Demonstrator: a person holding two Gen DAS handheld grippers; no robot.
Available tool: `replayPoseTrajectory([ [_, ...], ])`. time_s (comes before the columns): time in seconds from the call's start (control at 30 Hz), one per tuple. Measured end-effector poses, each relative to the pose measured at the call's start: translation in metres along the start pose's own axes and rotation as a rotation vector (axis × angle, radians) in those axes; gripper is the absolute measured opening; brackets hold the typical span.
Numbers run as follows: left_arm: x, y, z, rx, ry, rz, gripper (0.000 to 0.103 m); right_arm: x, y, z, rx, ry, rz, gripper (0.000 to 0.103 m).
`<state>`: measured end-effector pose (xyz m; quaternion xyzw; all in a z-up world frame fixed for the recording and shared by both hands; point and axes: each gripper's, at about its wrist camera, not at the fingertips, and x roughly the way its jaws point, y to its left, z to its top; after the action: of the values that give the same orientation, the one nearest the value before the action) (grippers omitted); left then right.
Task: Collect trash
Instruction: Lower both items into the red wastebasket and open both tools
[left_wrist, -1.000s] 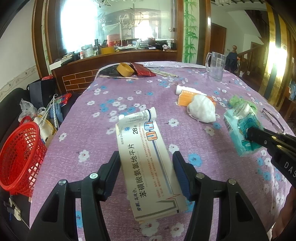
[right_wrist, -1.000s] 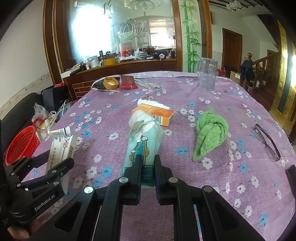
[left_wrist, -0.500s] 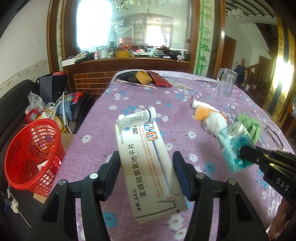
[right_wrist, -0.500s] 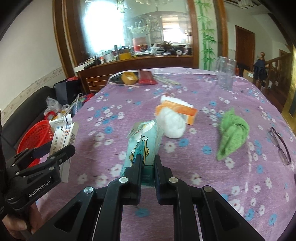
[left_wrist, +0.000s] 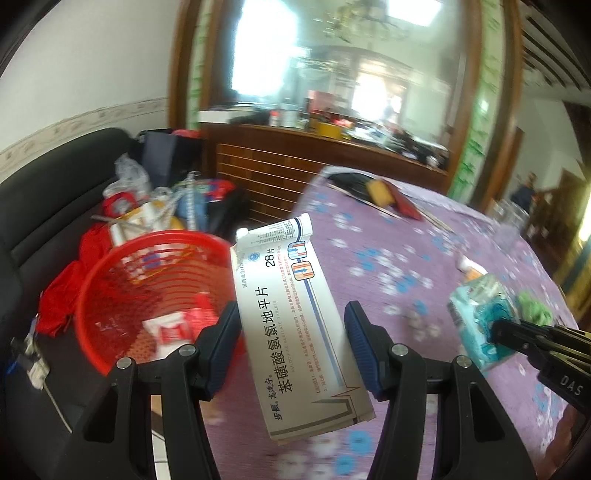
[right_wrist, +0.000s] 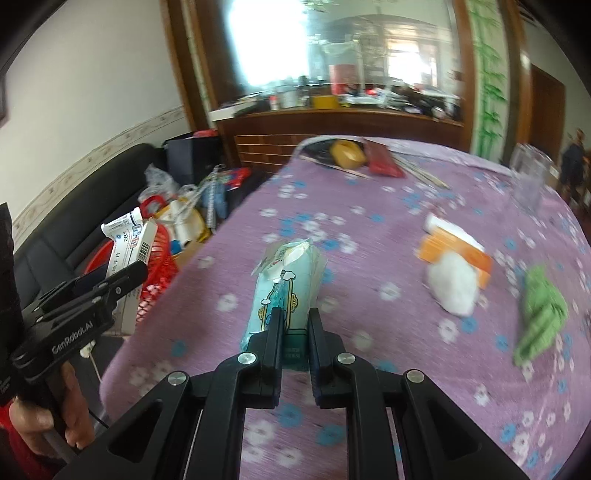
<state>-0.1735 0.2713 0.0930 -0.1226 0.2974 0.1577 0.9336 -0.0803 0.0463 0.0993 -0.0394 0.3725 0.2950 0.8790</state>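
My left gripper (left_wrist: 291, 332) is shut on a white medicine box (left_wrist: 295, 317) with blue print, held aloft over the table's left edge. Just left of the box and lower down sits a red mesh basket (left_wrist: 147, 295) holding some paper scraps. My right gripper (right_wrist: 294, 321) is shut on the tail of a teal tissue pack (right_wrist: 284, 288), lifted above the purple flowered tablecloth (right_wrist: 369, 229). In the right wrist view the left gripper (right_wrist: 125, 273) and its box (right_wrist: 127, 251) hang over the basket (right_wrist: 155, 266). The left wrist view shows the right gripper (left_wrist: 513, 332) with its pack (left_wrist: 480, 314).
An orange box (right_wrist: 454, 251), a white wad (right_wrist: 454, 288), a green cloth (right_wrist: 539, 310), a clear jug (right_wrist: 528, 181) and a yellow tape roll (right_wrist: 347, 155) lie on the table. Bags and clutter (left_wrist: 155, 206) crowd the black sofa (left_wrist: 48, 206) behind the basket. A wooden sideboard (left_wrist: 295, 162) stands beyond.
Both grippers have swung left and risen a little, still gripping the box and the tissue pack. The red basket has come from the left margin to beside the box.
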Motion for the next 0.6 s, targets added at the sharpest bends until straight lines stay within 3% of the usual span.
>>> replayPoseTrajectory([
  [0.37, -0.008, 0.098, 0.005, -0.131, -0.012, 0.115, 0.057, 0.029, 0.084, 0.040, -0.109, 0.031, 0.114, 0.013],
  [0.6, -0.007, 0.122, 0.007, -0.151, -0.012, 0.138, 0.057, 0.059, 0.122, 0.057, -0.122, 0.084, 0.179, 0.014],
])
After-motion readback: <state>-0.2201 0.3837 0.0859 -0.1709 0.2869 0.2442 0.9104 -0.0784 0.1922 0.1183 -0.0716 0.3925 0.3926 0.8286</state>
